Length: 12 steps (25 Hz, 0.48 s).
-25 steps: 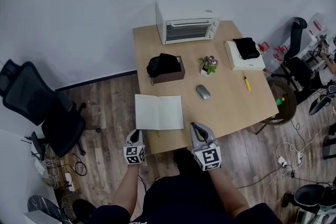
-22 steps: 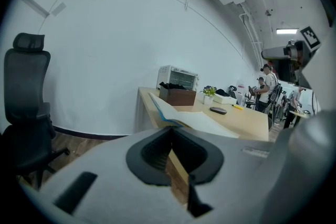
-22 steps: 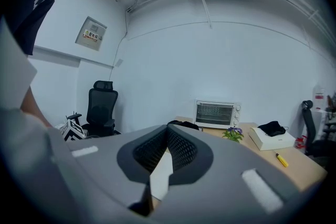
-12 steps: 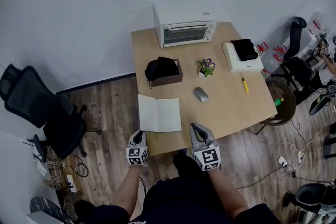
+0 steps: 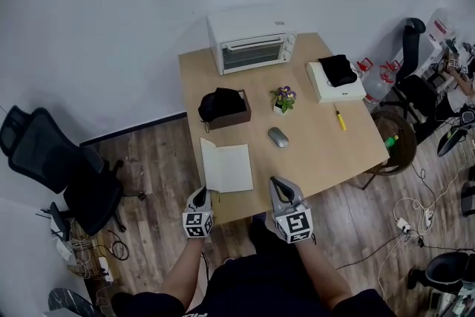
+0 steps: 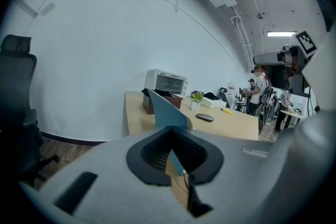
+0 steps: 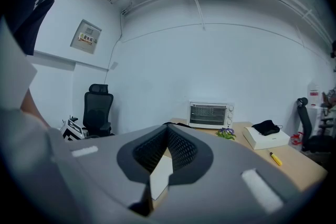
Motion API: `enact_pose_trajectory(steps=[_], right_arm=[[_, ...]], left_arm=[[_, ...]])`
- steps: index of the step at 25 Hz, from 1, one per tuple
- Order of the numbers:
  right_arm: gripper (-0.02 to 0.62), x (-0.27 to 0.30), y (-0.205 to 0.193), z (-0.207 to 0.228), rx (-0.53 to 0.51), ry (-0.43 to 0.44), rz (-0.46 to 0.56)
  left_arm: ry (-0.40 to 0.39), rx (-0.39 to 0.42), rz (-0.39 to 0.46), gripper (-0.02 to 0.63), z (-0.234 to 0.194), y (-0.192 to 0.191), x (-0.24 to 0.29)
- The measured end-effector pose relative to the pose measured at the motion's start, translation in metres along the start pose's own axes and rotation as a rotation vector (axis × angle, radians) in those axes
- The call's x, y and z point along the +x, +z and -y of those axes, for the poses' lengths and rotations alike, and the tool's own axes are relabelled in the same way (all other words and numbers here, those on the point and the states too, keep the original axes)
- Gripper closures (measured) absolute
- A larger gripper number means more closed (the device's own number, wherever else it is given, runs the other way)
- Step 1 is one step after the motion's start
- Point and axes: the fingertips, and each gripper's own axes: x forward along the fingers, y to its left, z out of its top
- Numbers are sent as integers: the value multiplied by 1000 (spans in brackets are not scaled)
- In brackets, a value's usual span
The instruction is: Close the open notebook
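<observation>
The left gripper (image 5: pixel 199 195) is clamped on the left cover of the notebook (image 5: pixel 231 168), which stands tilted up. The notebook lies at the front edge of the table (image 5: pixel 326 148). The right gripper (image 5: pixel 277 183) hovers near the notebook, its jaws together on nothing.

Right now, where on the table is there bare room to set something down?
The widest bare patch is the front right of the table, bordered by the mouse, the yellow pen and the edge. A narrow strip lies left of the toaster oven. The middle, around the brown box and plant, is crowded.
</observation>
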Motion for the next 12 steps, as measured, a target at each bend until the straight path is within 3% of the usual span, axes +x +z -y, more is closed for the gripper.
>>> enact_pose_trajectory(steps=[12], right_arm=[[591,-23,-7,21,43,-65,-3]], left_arm=[[-68,21,10,620,31,16,14]])
